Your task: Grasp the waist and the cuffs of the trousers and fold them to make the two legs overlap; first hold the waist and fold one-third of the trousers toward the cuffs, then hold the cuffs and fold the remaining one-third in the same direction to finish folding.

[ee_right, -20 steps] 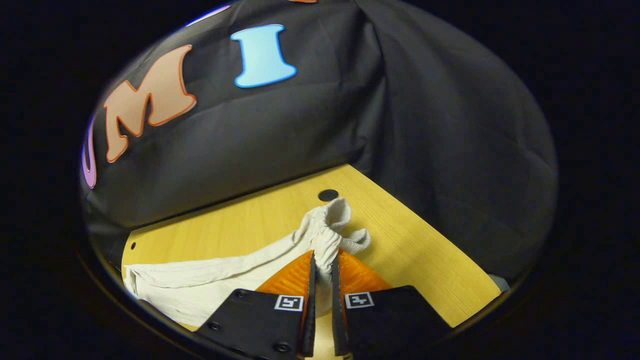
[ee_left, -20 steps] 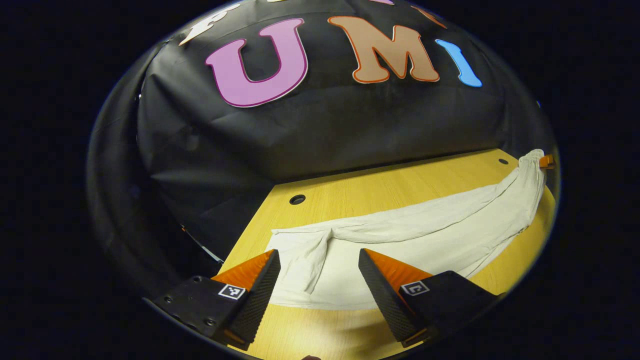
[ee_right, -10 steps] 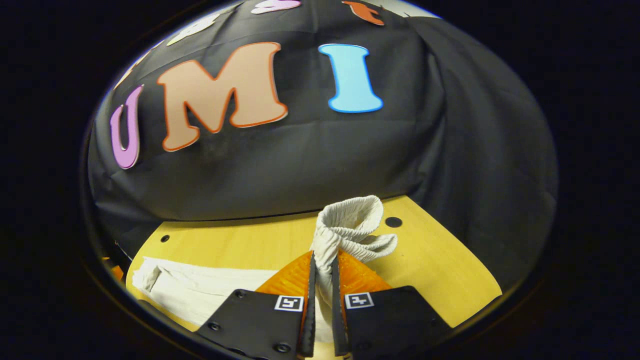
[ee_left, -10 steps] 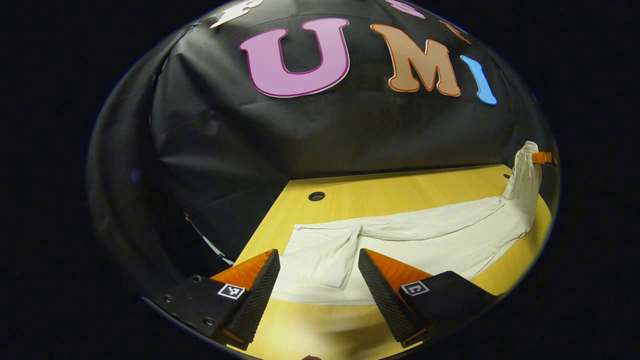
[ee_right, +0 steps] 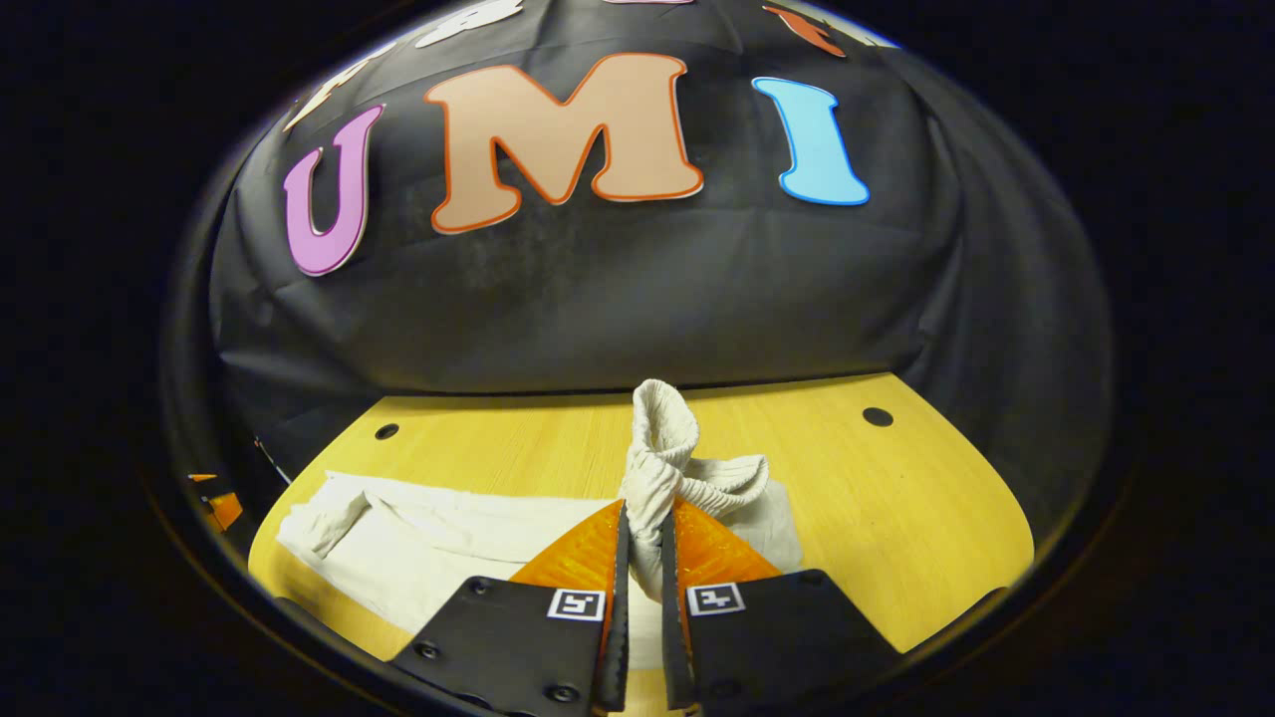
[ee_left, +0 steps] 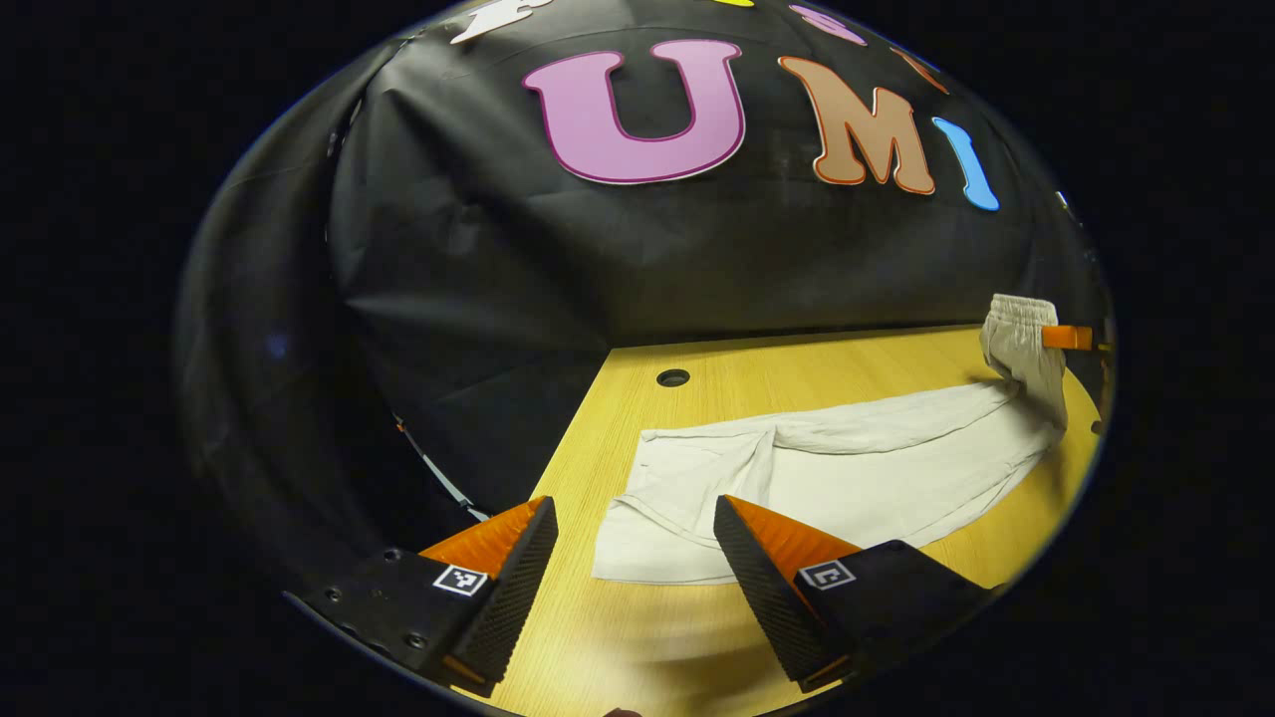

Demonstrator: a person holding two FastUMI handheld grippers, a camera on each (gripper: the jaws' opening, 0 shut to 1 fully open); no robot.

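Trousers (ee_left: 847,468): white, flat on desk (ee_left: 637,617), legs already overlapped.
Long axis: across the desk; cuffs (ee_left: 647,518) near left gripper, waist (ee_right: 662,448) at far end.
Right gripper (ee_right: 640,558): clamped on lifted waist.
Left gripper (ee_left: 633,543): wide, empty.
Remaining (judged): both thirds folds.

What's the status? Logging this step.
Right gripper shut on lifted waist. Left gripper open above cuffs. Trousers flat on table.

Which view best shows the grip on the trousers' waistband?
The right gripper view: the waistband sits bunched between the right claw's shut fingers. The left gripper view shows it small at the far edge.
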